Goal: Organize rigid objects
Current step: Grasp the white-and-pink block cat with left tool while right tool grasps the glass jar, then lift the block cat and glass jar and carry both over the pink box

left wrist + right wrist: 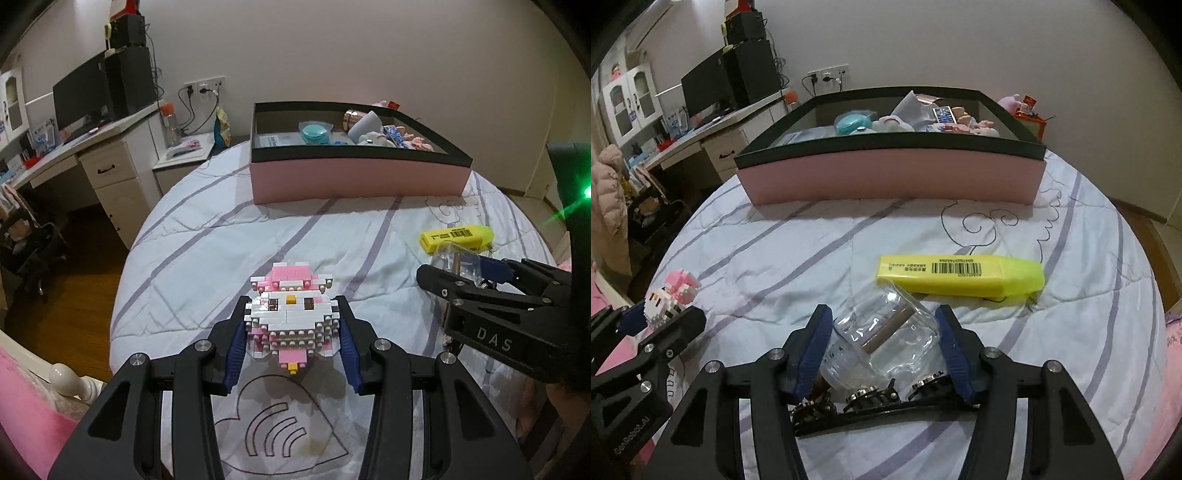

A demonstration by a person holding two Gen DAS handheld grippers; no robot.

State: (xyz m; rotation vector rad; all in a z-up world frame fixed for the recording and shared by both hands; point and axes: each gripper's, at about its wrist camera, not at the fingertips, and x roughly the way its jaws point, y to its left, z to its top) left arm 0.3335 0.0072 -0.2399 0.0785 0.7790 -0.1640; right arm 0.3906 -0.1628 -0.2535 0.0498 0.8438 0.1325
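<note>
My left gripper is shut on a pink-and-white brick-built cat figure, with a blue pad pressed on each flank, low over the striped quilt. From the right wrist view this figure and the left gripper sit at the far left. My right gripper is shut on a clear plastic jar lying tilted on the quilt, both pads touching its sides. In the left wrist view the jar shows between the right gripper fingers. A yellow highlighter lies just beyond the jar.
A pink box with a black rim stands at the far side of the bed, holding a teal round case, a cup and small toys. A desk with a monitor and a bedside table are at left. The floor drops off beyond the quilt.
</note>
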